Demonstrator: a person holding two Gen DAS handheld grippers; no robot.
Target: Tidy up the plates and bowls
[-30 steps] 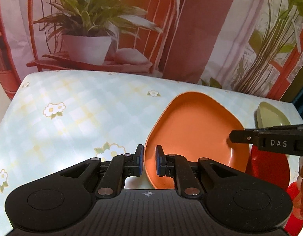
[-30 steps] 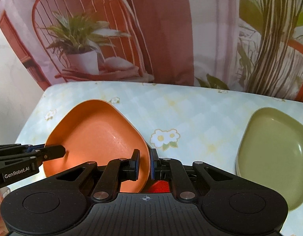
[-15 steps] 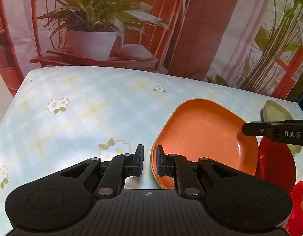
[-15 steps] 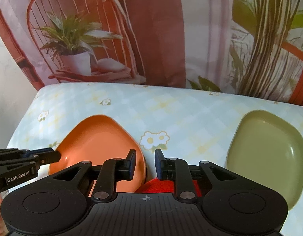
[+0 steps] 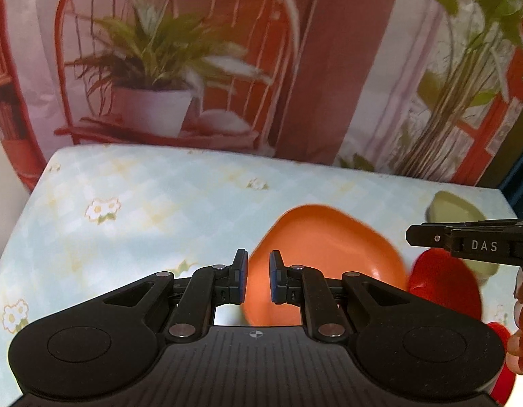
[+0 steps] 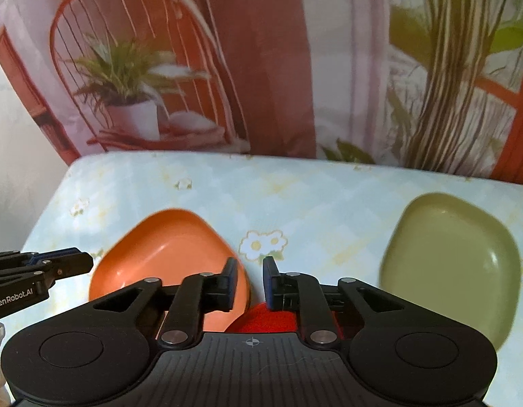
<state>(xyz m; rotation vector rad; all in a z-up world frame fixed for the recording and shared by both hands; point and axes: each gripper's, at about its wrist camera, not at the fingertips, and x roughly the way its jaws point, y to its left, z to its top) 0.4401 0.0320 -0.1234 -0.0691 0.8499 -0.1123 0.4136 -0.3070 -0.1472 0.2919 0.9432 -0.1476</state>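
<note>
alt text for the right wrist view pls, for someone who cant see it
The right gripper, fingers slightly apart and holding nothing, points across a table with a pale floral tablecloth. An orange plate lies front-left, a red dish peeks out beneath the fingers, and an olive-green plate lies right. The left gripper enters from the left edge.

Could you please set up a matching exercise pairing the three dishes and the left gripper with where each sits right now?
Things:
1. orange plate
2. green plate
3. red dish
4. left gripper

Places or states:
A. far right on the tablecloth
B. open, holding nothing
C. flat at the table's middle
D. nearest, just right of the orange plate

Pairs: 1-C, 2-A, 3-D, 4-B
</note>
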